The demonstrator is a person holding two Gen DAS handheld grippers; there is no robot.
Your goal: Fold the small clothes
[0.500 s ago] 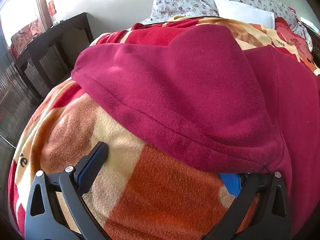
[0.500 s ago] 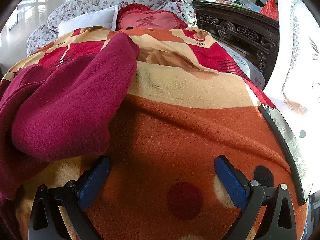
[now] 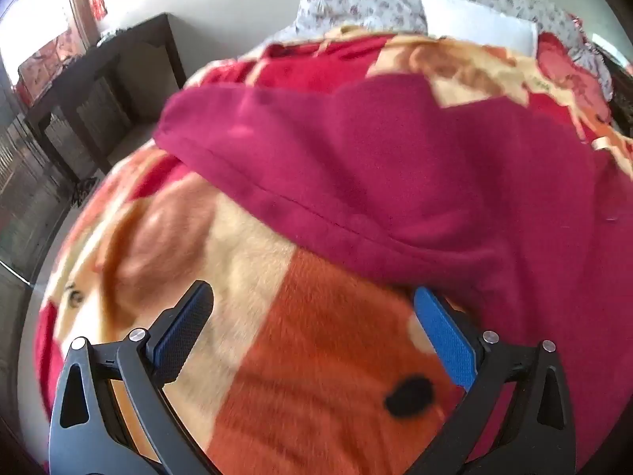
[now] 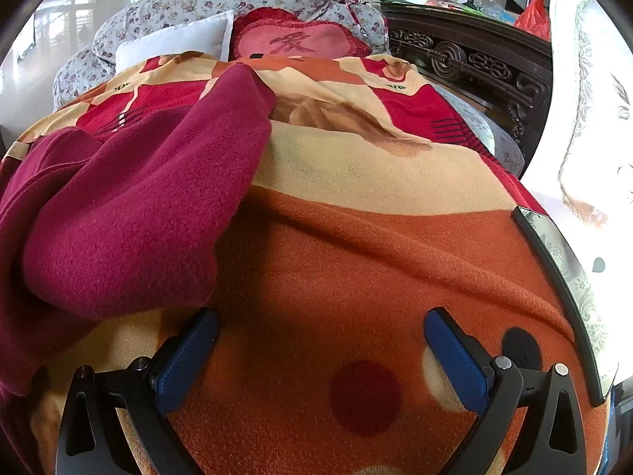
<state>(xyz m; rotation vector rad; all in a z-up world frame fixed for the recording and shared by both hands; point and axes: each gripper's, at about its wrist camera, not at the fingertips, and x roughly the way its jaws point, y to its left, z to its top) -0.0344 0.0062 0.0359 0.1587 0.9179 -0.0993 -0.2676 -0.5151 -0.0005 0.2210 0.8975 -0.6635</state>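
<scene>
Garment: a maroon fleece top (image 3: 395, 182) lies rumpled on the bed, filling the upper right of the left view and the left of the right view (image 4: 130, 206).
Surface: patterned blanket (image 4: 356, 261) beneath it, soft and flat enough to fold on.
Left gripper (image 3: 312, 316): jaws spread wide, nothing held, right pad beside the hem, likely readying a pinch.
Right gripper (image 4: 320, 340): jaws released, empty, over bare blanket beside the sleeve.
Beyond: pillows (image 4: 174, 39) at the top.

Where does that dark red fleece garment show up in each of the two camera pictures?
Left wrist view: the dark red fleece garment fills the middle and right, its hem running diagonally above the gripper.
Right wrist view: the garment is bunched at the left side.
Shared landmark: the white pillow at the bed's far end.
</scene>
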